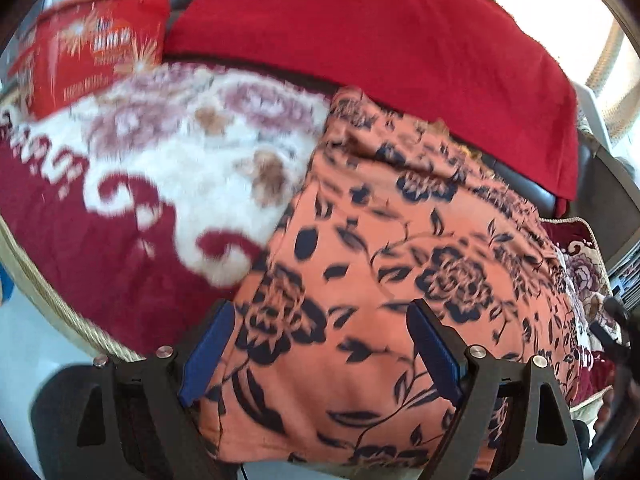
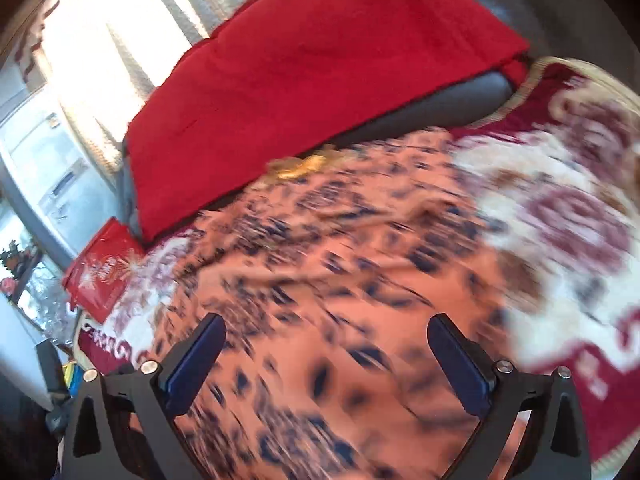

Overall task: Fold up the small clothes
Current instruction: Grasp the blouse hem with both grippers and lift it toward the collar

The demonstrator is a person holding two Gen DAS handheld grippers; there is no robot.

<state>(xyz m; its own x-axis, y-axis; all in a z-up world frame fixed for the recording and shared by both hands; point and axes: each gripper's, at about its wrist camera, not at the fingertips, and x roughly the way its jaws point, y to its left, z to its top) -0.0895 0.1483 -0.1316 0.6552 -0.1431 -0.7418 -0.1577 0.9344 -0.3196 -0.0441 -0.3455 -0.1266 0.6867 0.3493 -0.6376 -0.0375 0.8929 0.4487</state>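
Left wrist view: an orange garment printed with dark navy roses and leaves lies spread over a plush blanket, filling the lower centre and right of the frame, its cloth rumpled at the far end. The left gripper hangs over the near part of the garment with its two blue-padded fingers wide apart; nothing is caught between them, and the floral cloth shows through the gap. Beneath and to the left of the garment, the blanket shows a white field with mauve and brown flowers bordered by deep maroon, edged with a pale cord. Behind it a plain red cloth drapes over a dark cushioned backrest. A red printed bag with gold firework marks lies at the far left, touching the blanket. Right wrist view: the same garment, strongly blurred, occupies the centre and foreground, with the blanket to its right and the red cloth over the backrest behind. The right gripper likewise stands with its fingers spread and empty above the cloth. The bag appears at the left edge, below a bright curtained window. Whether either gripper touches the fabric cannot be told.
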